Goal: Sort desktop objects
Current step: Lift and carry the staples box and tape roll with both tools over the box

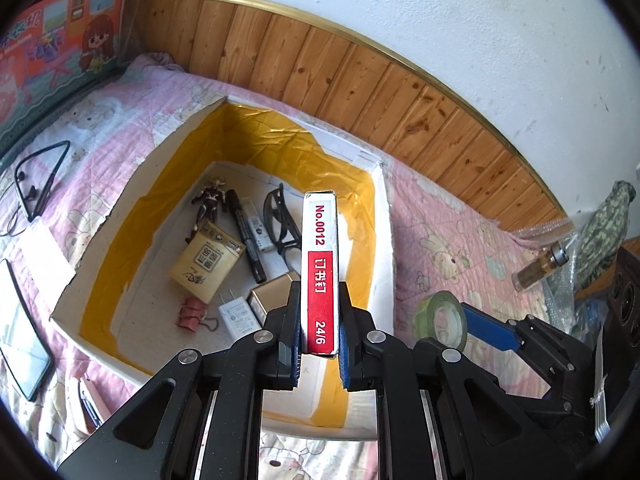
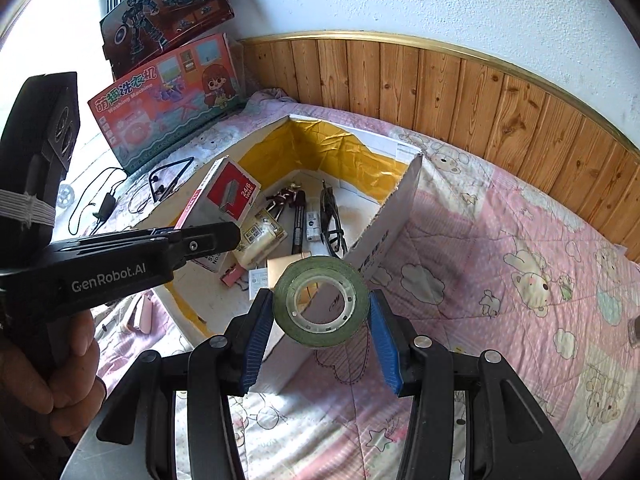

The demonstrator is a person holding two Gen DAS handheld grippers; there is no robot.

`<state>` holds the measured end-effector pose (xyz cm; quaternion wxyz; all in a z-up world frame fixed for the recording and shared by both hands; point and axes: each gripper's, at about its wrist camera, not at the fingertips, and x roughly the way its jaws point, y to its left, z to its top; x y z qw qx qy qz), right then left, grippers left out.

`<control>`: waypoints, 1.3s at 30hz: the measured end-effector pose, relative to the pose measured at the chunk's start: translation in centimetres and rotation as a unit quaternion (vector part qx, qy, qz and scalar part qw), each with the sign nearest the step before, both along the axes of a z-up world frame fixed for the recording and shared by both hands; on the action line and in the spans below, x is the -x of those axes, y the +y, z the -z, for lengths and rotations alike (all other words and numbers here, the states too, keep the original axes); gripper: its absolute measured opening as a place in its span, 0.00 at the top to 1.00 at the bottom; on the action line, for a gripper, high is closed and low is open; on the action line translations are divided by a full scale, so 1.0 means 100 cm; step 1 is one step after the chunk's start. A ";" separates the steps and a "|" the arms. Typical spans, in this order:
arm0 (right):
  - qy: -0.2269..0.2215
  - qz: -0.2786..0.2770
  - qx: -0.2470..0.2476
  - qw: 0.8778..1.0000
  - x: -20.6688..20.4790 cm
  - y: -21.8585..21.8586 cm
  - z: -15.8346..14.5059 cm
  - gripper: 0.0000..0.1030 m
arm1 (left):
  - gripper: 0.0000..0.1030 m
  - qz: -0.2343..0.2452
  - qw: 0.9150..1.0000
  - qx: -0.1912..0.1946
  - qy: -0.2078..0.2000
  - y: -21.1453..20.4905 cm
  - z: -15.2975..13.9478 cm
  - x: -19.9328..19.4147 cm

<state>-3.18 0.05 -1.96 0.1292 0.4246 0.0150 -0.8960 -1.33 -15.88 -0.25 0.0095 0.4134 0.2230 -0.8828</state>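
My left gripper [image 1: 319, 344] is shut on a red and white staples box [image 1: 319, 272] and holds it above the open cardboard box [image 1: 380, 240], which is lined with yellow tape. The staples box also shows in the right wrist view [image 2: 228, 196]. My right gripper [image 2: 320, 332] is shut on a green tape roll [image 2: 321, 302] and holds it just above the box's near right wall [image 2: 400, 200]. In the left wrist view the tape roll [image 1: 442, 318] sits right of the box. Inside lie a figurine [image 1: 208, 204], a black marker [image 1: 248, 236], glasses [image 1: 282, 220], a tan packet [image 1: 206, 266] and a white charger [image 1: 238, 314].
The box rests on a pink quilt [image 2: 500, 260] by a wood-panelled wall [image 2: 440, 84]. Toy boxes [image 2: 168, 96] stand at the far left. A neckband earphone [image 1: 40, 184] and a phone [image 1: 20, 332] lie left of the box. A small bottle [image 1: 540, 266] lies at the right.
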 end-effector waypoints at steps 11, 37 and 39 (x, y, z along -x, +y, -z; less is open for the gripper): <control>0.007 -0.031 -0.019 0.999 0.029 -0.027 -0.009 0.52 | 0.86 -0.036 0.999 -0.033 -0.019 -0.042 0.015 0.010; -0.017 -0.050 -0.112 0.992 0.130 -0.043 0.006 0.52 | 0.86 0.055 0.992 -0.046 -0.105 0.003 0.052 0.040; -0.022 -0.051 -0.121 0.991 0.138 -0.043 0.012 0.52 | 0.86 0.062 0.991 -0.039 -0.109 0.010 0.053 0.039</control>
